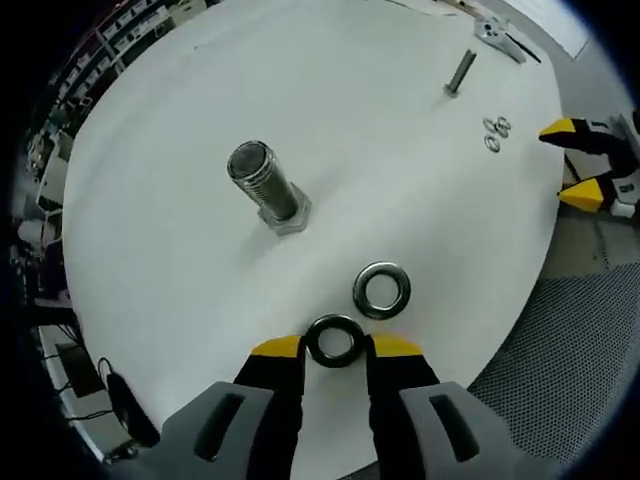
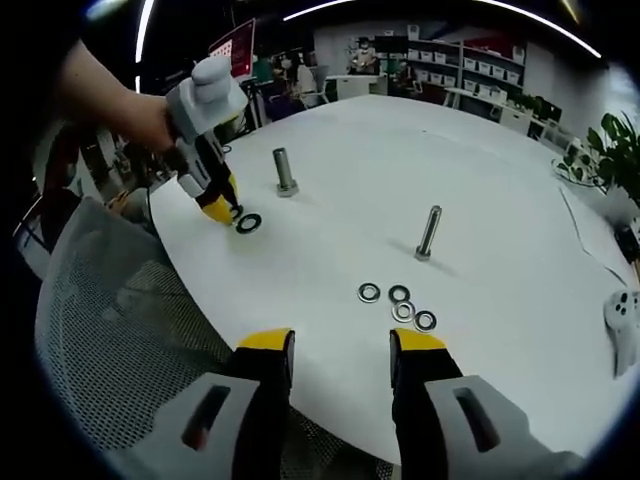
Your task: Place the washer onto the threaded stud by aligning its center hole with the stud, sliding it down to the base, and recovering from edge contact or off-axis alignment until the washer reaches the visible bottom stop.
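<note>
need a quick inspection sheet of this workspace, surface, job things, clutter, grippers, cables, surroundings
surface: round white table.
job's things: large threaded stud upright on its hex base; dark washer between the left gripper tips; second washer flat on the table beside it.
clutter: thin bolt standing upright; four small washers clustered near it; grey tool at the far edge.
grippers: left gripper closed on the dark washer; right gripper open, holding nothing.
cables: dark cables below the table edge.
surroundings: mesh chair, shelving, potted plant.
</note>
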